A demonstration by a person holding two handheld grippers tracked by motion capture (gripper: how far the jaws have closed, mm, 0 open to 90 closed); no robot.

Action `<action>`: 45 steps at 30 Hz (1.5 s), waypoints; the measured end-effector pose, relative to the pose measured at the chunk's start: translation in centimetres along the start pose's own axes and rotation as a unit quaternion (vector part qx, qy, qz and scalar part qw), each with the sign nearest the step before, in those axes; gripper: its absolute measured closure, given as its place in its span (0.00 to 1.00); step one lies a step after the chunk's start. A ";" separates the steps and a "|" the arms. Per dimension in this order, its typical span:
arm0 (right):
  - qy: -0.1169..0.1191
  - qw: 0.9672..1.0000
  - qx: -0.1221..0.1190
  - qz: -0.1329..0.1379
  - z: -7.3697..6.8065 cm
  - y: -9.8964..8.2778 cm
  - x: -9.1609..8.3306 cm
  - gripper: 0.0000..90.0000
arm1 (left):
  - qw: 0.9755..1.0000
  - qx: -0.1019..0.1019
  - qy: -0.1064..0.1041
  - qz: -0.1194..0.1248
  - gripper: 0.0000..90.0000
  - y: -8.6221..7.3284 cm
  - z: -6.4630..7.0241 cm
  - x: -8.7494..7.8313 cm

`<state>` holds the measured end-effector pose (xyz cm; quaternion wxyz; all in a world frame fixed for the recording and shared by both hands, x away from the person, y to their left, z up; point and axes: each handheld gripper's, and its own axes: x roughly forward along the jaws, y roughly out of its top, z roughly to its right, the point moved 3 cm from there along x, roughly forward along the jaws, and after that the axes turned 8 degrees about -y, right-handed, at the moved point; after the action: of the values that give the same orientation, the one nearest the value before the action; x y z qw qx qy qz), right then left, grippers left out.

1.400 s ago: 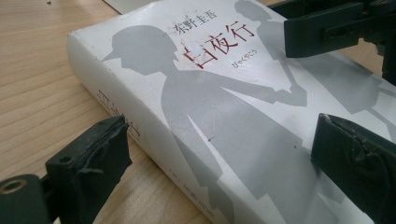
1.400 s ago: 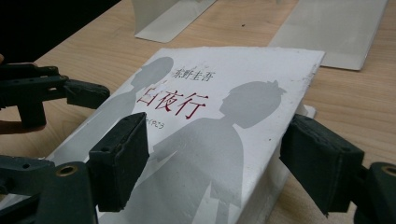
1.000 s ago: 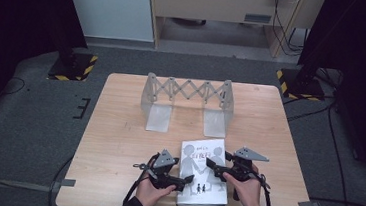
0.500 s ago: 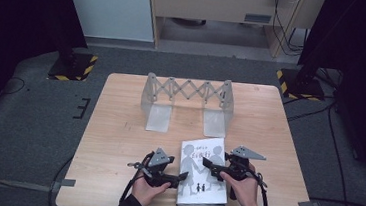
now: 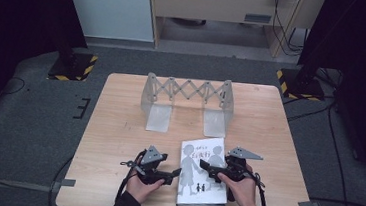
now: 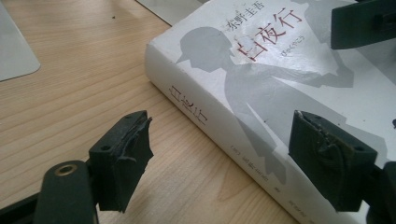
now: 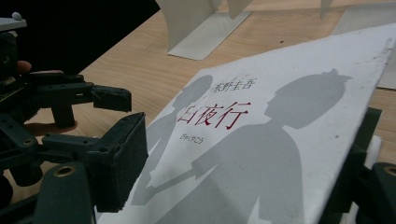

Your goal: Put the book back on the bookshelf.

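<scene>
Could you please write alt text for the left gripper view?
A thick white book lies on a wooden table, its spine between the left gripper's open black jaws. The other gripper's jaw shows at top right.

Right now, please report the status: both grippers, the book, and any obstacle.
Left gripper open beside the spine of the book. Right gripper open over the cover, not clamped. Book flat on the table. Folding rack stands behind, apart.

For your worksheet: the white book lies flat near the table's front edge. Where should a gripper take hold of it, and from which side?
Grip the book at a long edge, jaws spanning its thickness, from the left, where the spine is solid and the left gripper stands open.
</scene>
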<state>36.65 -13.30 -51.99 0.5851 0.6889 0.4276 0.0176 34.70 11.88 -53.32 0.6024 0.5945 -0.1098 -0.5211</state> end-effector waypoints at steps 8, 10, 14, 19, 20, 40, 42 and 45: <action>0.012 1.000 0.006 -0.016 0.0 -0.3 0.8 0.30 | 1.000 -0.004 0.004 0.005 0.22 0.0 -0.4 -0.3; 0.011 1.000 0.007 -0.020 0.1 -0.3 0.8 0.30 | 1.000 -0.005 0.005 0.007 0.22 0.0 -0.4 -0.3; 0.010 1.000 0.013 -0.019 0.2 -0.3 0.7 0.34 | 1.000 -0.010 0.010 0.009 0.22 0.0 -0.9 -0.5; 0.011 1.000 0.013 -0.024 0.3 -0.4 0.9 0.35 | 1.000 -0.013 0.009 0.008 0.22 -0.1 -0.9 -0.4; 0.011 1.000 0.013 -0.024 0.3 -0.4 0.9 0.35 | 1.000 -0.012 0.009 0.008 0.22 -0.1 -0.9 -0.4; 0.016 0.997 0.068 -0.028 1.4 -0.5 0.8 0.58 | 0.999 -0.019 0.008 0.027 0.22 0.3 -1.1 -0.6; 0.019 0.996 0.078 -0.027 1.4 -0.4 0.7 0.61 | 0.999 -0.018 0.007 0.027 0.22 0.3 -1.0 -0.7; 0.020 0.996 0.081 -0.027 1.5 -0.4 0.6 0.62 | 0.999 -0.017 0.006 0.027 0.22 0.3 -1.0 -0.7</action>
<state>37.61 -14.09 -53.06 0.5189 0.7216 0.4579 -0.0197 35.32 12.88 -53.00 0.6270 0.5842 -0.1131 -0.5028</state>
